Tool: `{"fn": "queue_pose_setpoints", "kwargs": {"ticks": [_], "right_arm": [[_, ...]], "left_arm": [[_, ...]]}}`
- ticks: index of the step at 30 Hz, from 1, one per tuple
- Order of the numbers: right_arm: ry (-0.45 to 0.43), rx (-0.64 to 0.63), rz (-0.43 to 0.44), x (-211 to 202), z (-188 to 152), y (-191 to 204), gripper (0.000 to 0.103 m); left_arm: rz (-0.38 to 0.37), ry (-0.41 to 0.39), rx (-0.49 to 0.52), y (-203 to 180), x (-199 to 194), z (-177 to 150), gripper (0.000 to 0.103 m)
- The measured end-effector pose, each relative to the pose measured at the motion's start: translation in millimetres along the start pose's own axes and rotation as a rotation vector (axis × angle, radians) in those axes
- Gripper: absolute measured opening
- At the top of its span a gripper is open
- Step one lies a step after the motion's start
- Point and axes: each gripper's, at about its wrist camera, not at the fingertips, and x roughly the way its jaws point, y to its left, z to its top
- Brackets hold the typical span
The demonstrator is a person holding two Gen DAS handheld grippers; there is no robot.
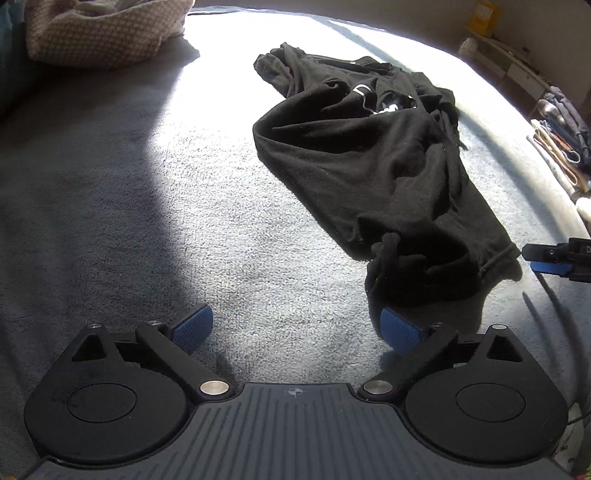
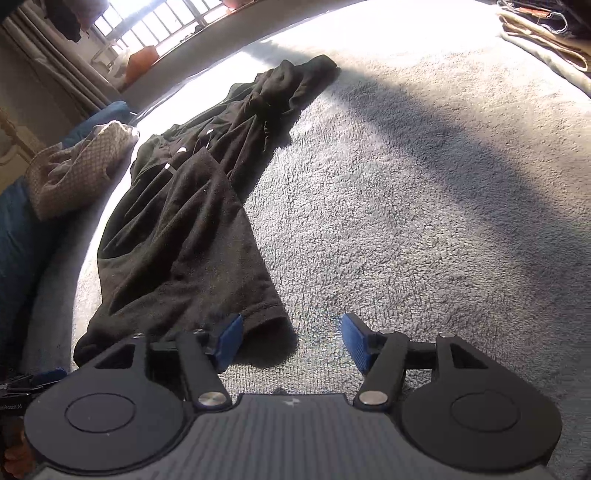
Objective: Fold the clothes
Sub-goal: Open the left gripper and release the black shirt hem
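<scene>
Two hand-held grippers hover over a grey fleecy bed cover [image 1: 155, 206], and both stand spread with nothing between their pads. Ahead and to the right of our left hand-held gripper [image 1: 297, 330] lies the black garment [image 1: 373, 162], crumpled lengthwise, its near bunched end touching or just beside the right-hand blue pad. Seen from our right hand-held gripper [image 2: 291, 341], the same garment [image 2: 184, 236] stretches away ahead and to the left, with a hemmed corner lying just beside the left pad. We judge the cloth soft, light and limp: it will sag and drag, never hold a shape, and a thin pinch may slip on a single layer. White markings show near its far half, though glare keeps us from telling whether that is a print or a label. We would take hold at the hemmed edge, where the stitching gives a firmer ridge, one corner for each hand-held gripper, then lift and spread it flat before any fold. A patterned heap [image 1: 103, 33] lies well apart, beyond the left hand-held gripper.
</scene>
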Motion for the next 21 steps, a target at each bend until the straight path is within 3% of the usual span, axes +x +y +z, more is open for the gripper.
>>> {"fn": "queue_pose_setpoints", "kwargs": {"ticks": [4,8,11,15,21], "right_arm": [[-0.004,-0.074,-0.054,-1,1,12,0.076],[-0.062,-0.156,-0.101,-10,0,26,0.103],[-0.099,-0.214,-0.124,-15,-1,36,0.103],[-0.082,-0.225,-0.202,-10,-2,41,0.103],[-0.076,-0.165,-0.222,-8,-4,33,0.103]], "left_arm": [[0.054,-0.038,0.059,-11,-2,-4,0.103],[0.091,-0.049,0.094,-20,-1,-6,0.103],[0.099,-0.06,0.1,-22,-1,-5,0.103],[0.121,-0.071,0.094,-21,-1,-4,0.103],[0.109,0.005,0.05,-16,11,-10,0.103]]}}
